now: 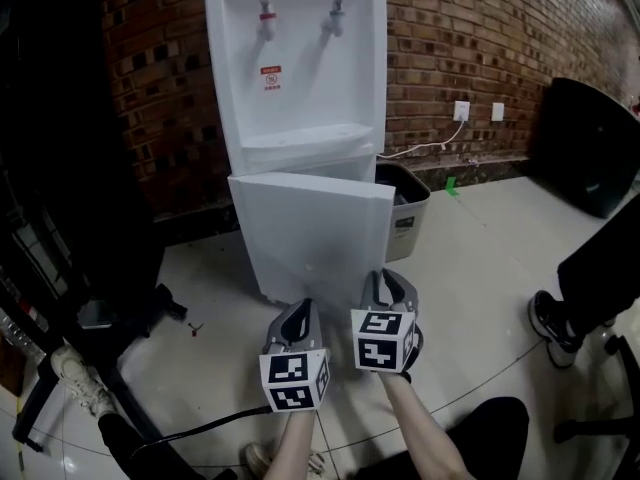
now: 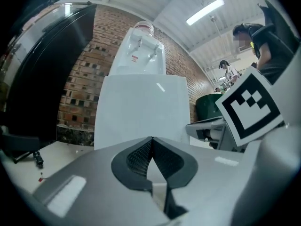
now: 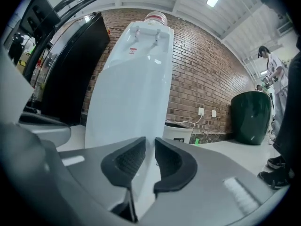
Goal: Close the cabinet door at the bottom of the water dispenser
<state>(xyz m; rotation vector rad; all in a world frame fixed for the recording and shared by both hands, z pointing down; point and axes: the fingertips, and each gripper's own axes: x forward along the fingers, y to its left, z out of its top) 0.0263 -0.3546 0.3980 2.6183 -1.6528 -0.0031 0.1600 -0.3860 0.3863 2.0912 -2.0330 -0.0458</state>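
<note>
The dispenser [image 1: 300,68] stands at the far wall with its bottom door [image 1: 310,233] swung open toward the near side, hiding the cabinet's inside. A bin [image 1: 412,218] sits just right of it, contents unclear. Facing the door are the left gripper [image 1: 299,310], jaws together and empty, and the right gripper [image 1: 388,280], jaws slightly apart and empty.

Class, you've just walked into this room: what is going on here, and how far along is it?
A person holds a gripper in each hand, facing a white water dispenser that stands against a brick wall. Its bottom cabinet door hangs open, swung out toward the person. The left gripper and right gripper both point at the door's face; whether they touch it can't be told. The left jaws are together, the right slightly apart, and both are empty. The door is not yet closed.
</note>
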